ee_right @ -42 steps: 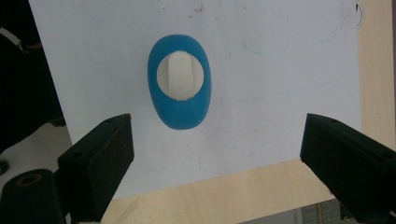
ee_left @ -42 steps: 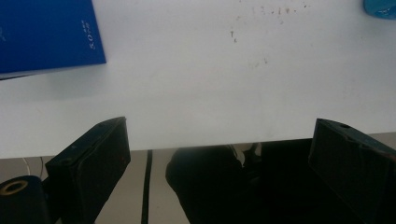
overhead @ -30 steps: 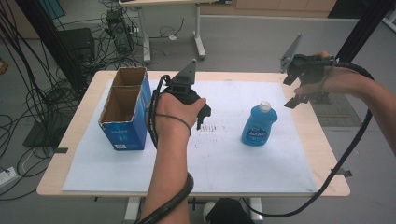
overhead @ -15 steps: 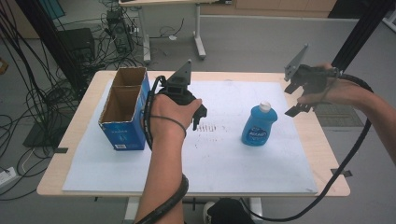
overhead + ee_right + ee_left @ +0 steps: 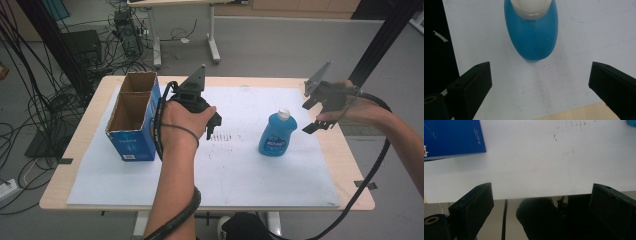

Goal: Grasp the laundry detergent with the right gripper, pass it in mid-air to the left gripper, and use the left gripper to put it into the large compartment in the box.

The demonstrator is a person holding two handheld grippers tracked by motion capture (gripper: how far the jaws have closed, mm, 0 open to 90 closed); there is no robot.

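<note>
The blue bottle [image 5: 277, 135] stands upright on the white paper sheet [image 5: 240, 165], toward the right half of the table [image 5: 90, 150]; it is smooth, glossy plastic, flattened and teardrop-shaped, wide at the shoulders and narrowing to a round white cap [image 5: 284, 114], with a printed label on its front. In the right gripper view the same bottle [image 5: 531, 32] is seen from above, its rounded body and pale cap [image 5: 530, 7] ahead of the two blocky black jaws, which stand wide apart with nothing between them. The right gripper [image 5: 314, 114] hovers just right of the bottle, apart from it, and its jaws have just been opening. The left gripper [image 5: 214, 125] hangs over the middle of the sheet, released too, its matte black jaws spread over bare paper. To its left stands a blue cardboard box [image 5: 131, 120], open-topped, its brown inside split into two compartments, both showing bare cardboard. The sheet is matte and faintly speckled with dark marks [image 5: 227, 137]; the table beneath is pale wood.
</note>
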